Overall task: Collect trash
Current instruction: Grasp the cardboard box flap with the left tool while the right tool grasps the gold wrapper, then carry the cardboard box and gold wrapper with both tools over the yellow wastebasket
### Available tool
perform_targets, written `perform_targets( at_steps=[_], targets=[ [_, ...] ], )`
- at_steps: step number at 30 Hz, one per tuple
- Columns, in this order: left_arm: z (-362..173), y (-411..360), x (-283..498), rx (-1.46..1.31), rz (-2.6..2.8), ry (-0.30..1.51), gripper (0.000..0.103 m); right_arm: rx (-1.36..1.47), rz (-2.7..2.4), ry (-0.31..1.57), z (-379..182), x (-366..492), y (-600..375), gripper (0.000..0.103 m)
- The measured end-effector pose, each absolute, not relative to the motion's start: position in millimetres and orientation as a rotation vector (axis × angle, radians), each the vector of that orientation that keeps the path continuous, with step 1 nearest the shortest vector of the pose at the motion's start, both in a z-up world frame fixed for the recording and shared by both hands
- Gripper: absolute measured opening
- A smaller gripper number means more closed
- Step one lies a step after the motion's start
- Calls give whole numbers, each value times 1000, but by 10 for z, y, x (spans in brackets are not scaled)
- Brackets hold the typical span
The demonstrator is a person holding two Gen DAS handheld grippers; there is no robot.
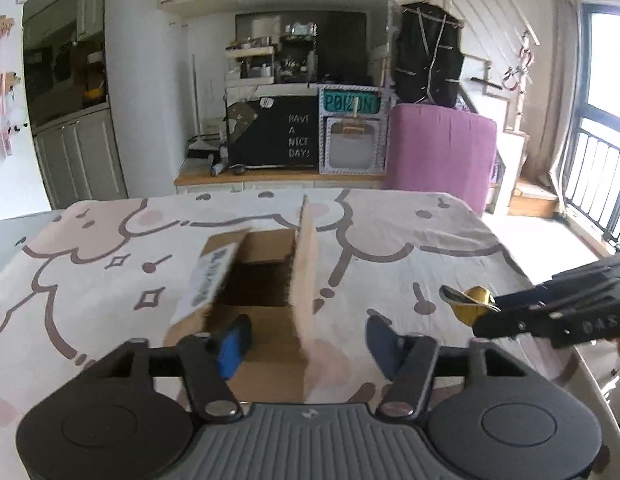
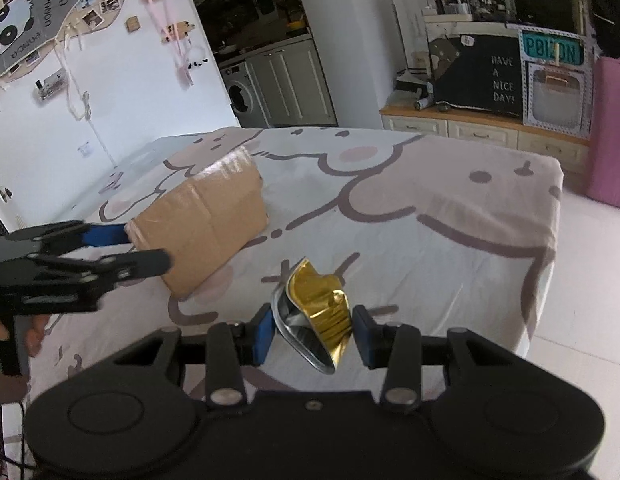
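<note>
I have the crushed gold can clamped between the pads of my right gripper, lifted clear of the bed and hanging over the printed sheet near the bed's right side. The cardboard box that I take to be the trash bin sits on the sheet to the left of the can, flaps up, its mouth open to the left wrist view. I can't see into the dark bottom well enough to say what it already holds. My left gripper is right at the box's near end with its jaws parted and straddling the tall right flap; the pads don't appear to press on the cardboard, so I read it as released, not gripping. So my judgement is that pickup is done and the drop is what's left: carry the can leftward across open sheet and over the box mouth. The upright flap stands between the can and the opening, so I'd need to come in above its top edge or have the left side fold it outward. On the right the bed edge is near and drops to bare floor, so a slip there would lose the can; I see no other trash on the sheet
</note>
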State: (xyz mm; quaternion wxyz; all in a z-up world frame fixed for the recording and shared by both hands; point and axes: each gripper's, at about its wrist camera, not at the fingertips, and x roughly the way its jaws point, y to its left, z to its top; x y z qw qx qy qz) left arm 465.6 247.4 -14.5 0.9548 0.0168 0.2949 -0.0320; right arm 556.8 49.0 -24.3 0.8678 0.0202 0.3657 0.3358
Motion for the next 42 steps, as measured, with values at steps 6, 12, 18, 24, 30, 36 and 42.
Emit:
perform_targets(
  at_steps=[6, 12, 18, 24, 30, 36, 42],
  targets=[
    [-197, 2357, 4654, 25, -11, 585, 7, 75, 668, 772, -262, 5501, 497, 42],
    [-195, 2318, 4567, -2, -23, 598, 2, 52, 634, 770, -248, 5442, 594, 42],
    [-106, 2295, 4392, -68, -12, 618, 2, 32, 608, 779, -210, 5347, 624, 42],
    [-4, 2141, 4051, -117, -7, 607, 2, 36, 577, 767, -131, 5067, 535, 42],
    [75, 1960, 3632, -143, -9, 579, 2, 43, 540, 725, 12, 4674, 363, 42],
    [169, 1787, 3233, -155, -3, 548, 2, 59, 493, 694, 75, 4259, 164, 42],
    [224, 1622, 2879, -170, 13, 536, 2, 77, 458, 671, 90, 3862, -1, 42]
  ],
)
